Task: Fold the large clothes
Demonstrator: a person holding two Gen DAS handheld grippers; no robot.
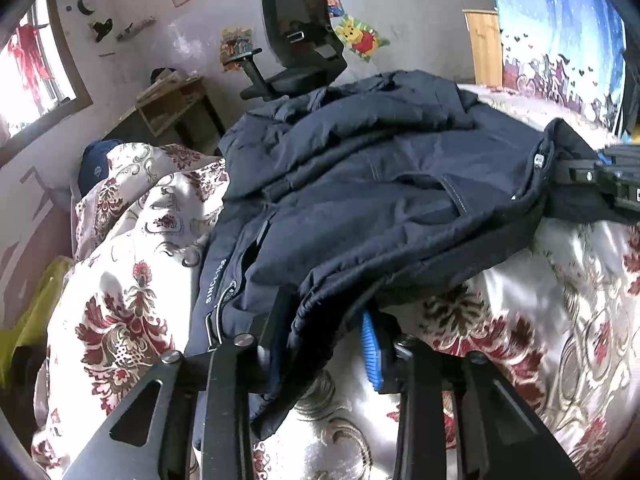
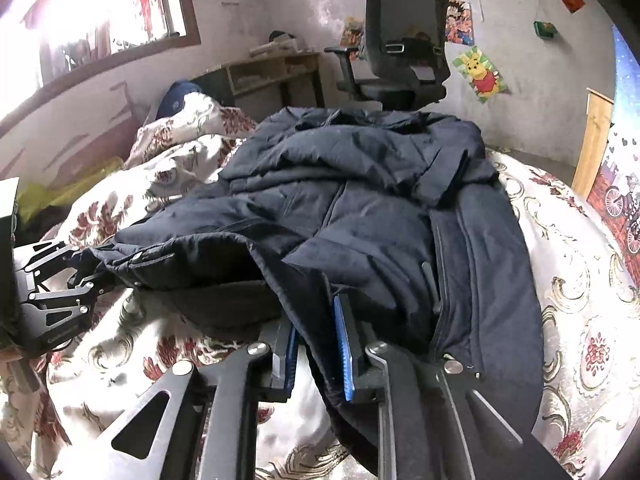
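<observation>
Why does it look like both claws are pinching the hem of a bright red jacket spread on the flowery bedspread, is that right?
Only the colour is wrong: the jacket is dark navy, not red, as the right wrist view shows. Both claws, the left claw and the right claw, do pinch its hem, and it lies on the flowery bedspread.

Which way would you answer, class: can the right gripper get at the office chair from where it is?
Probably not. The right gripper is closed on the jacket hem, and the office chair stands beyond the bed, with the whole jacket between.
</observation>
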